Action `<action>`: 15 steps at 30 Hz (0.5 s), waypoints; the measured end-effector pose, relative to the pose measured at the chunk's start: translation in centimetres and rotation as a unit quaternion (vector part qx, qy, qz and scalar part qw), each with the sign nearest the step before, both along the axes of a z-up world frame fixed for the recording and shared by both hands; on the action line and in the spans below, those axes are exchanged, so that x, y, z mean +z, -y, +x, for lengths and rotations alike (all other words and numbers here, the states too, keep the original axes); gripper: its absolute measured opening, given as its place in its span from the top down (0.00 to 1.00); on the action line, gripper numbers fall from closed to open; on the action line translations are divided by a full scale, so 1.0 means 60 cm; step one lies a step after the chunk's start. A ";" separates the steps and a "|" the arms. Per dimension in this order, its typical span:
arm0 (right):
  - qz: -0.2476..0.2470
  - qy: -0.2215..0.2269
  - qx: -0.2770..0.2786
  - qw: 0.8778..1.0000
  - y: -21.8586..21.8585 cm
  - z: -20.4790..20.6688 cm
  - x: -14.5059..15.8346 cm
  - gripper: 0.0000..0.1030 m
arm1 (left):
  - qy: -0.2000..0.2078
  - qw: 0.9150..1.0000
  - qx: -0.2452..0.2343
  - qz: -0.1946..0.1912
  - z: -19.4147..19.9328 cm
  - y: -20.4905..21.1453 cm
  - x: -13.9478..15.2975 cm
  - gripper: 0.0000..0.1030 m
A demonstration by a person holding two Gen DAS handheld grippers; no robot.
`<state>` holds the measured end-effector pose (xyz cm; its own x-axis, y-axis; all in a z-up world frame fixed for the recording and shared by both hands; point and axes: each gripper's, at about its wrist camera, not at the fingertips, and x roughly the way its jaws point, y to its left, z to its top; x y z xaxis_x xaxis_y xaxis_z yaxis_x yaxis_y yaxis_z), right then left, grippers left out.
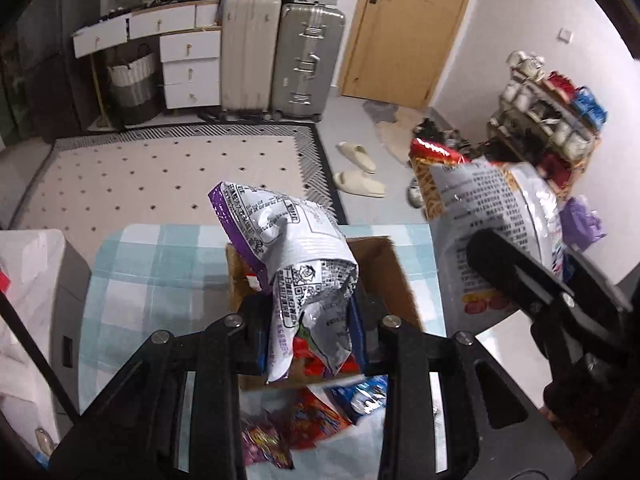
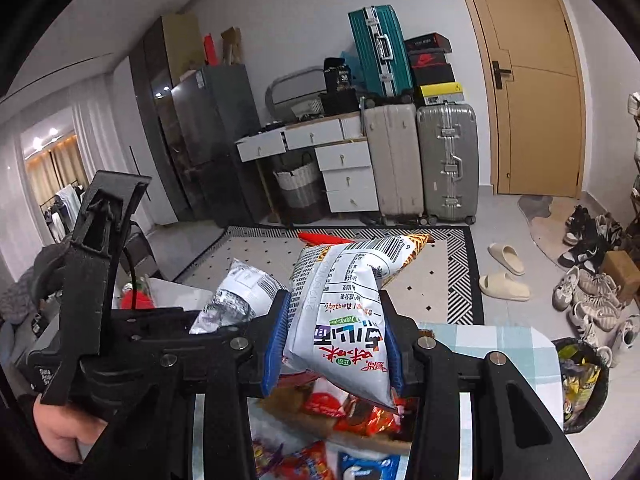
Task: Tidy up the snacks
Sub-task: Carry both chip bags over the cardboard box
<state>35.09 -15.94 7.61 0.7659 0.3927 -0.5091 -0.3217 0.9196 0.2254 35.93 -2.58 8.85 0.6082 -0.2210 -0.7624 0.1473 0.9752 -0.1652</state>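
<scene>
Left gripper clamped on a crumpled silver snack bag with purple edge, held upright at centre frame of the left wrist view, bag rising out of the fingers and covering part of an open cardboard box behind it. Box sits on a table with a light blue checked cloth. Loose snack packets, red, purple and blue, lie on the cloth at lower centre, under the gripper. Right gripper clamped on a white noodle snack bag with orange-patterned edge and red top; blue pads press in on both sides of it, bag upright, barcode near its top. Same bag shows at right of the left wrist view, held up beside the table, well apart from the purple-edged bag. In the right wrist view the purple-edged bag sits just left of the noodle bag, left gripper body at lower left with a hand on it. More packets, orange-red and a blue cookie pack, at bottom centre. Background: silver suitcase, beige suitcase, white drawer desk, wooden door, cream slippers on the floor beside a patterned rug, shoe rack at right of the left view.
</scene>
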 end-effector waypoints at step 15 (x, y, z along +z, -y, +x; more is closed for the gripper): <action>-0.005 -0.076 -0.002 0.997 -0.002 0.145 -0.138 0.60 | -0.055 0.998 -0.001 0.003 0.108 0.015 -0.163 0.73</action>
<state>43.76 -15.83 -0.68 0.6810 0.3842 -0.6233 -0.2814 0.9232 0.2617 42.38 -3.45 -0.93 0.5205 -0.2172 -0.8258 0.1297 0.9760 -0.1750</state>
